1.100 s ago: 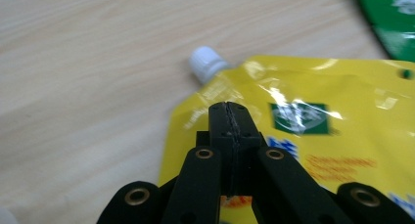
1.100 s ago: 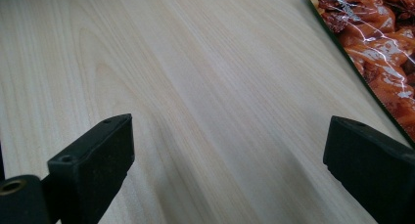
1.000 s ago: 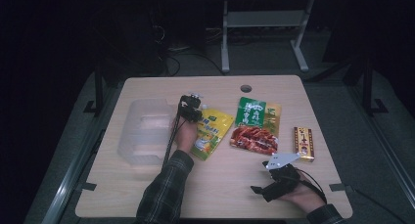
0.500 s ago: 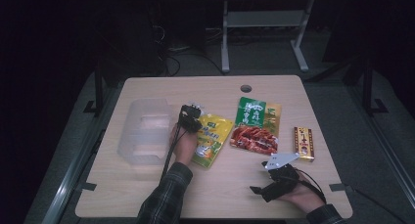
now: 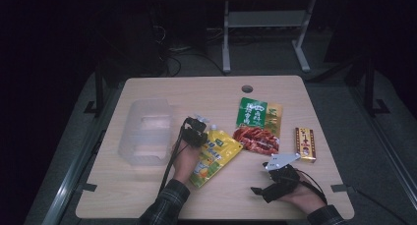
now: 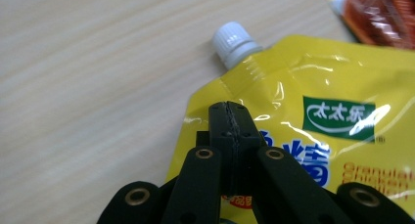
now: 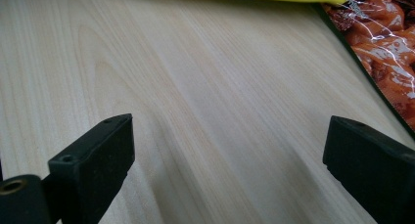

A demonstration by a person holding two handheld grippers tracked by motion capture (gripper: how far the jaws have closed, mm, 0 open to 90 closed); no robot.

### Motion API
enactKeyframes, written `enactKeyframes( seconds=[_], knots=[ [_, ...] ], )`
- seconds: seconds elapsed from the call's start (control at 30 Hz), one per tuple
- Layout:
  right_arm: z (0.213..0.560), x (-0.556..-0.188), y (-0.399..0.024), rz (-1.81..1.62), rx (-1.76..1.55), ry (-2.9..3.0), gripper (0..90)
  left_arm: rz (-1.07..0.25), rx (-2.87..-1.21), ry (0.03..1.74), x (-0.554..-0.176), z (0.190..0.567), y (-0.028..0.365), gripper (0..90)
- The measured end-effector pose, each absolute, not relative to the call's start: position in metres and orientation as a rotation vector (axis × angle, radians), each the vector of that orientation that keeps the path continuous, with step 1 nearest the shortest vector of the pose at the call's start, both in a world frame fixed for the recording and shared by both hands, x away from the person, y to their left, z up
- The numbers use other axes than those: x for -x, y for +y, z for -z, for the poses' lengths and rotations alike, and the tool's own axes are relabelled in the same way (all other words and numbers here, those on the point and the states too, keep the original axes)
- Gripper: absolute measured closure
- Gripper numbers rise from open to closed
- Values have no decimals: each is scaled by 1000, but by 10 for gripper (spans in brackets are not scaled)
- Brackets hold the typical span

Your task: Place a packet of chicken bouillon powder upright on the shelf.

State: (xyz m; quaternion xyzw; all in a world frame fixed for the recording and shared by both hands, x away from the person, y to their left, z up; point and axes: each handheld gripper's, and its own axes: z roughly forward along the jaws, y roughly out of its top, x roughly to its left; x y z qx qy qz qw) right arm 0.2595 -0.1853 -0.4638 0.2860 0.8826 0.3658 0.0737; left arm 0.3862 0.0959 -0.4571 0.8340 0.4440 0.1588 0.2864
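Two packs beside: clear plastic tub, red-green snack bag | yellow spouted pouch diagonal, white cap far-left | left hand-held gripper closed, empty | right hand-held gripper wide, empty

The yellow pouch runs off the picture's right edge, its lower print cut off.

A yellow pouch with a white screw cap lies flat, slanted, just right of the clear tub, cap end farthest from the person.
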Motion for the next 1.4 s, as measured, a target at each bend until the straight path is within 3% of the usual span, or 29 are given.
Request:
enactKeyframes(
  seconds=[0.47, 0.63, 0.9, 1.23, 1.33, 1.4],
  knots=[
    [464, -260, -185, -1094, -858, 2653, 45, -336, -2261, 1058, -356, 458, 85, 900],
    [464, -260, -185, -1098, -860, 2651, 45, -270, -2226, 1038, -350, 456, 89, 900],
    [464, -260, -186, -1097, -861, 2656, 45, -232, -2303, 900, -321, 439, 102, 900],
    [464, -260, -185, -1097, -842, 2655, 45, -184, -2402, 730, -306, 450, 103, 900],
    [464, -259, -184, -1096, -853, 2657, 45, -86, -2361, 722, -304, 458, 96, 900],
    [464, -260, -185, -1091, -853, 2660, 45, -130, -2376, 697, -301, 458, 89, 900]
  ],
)
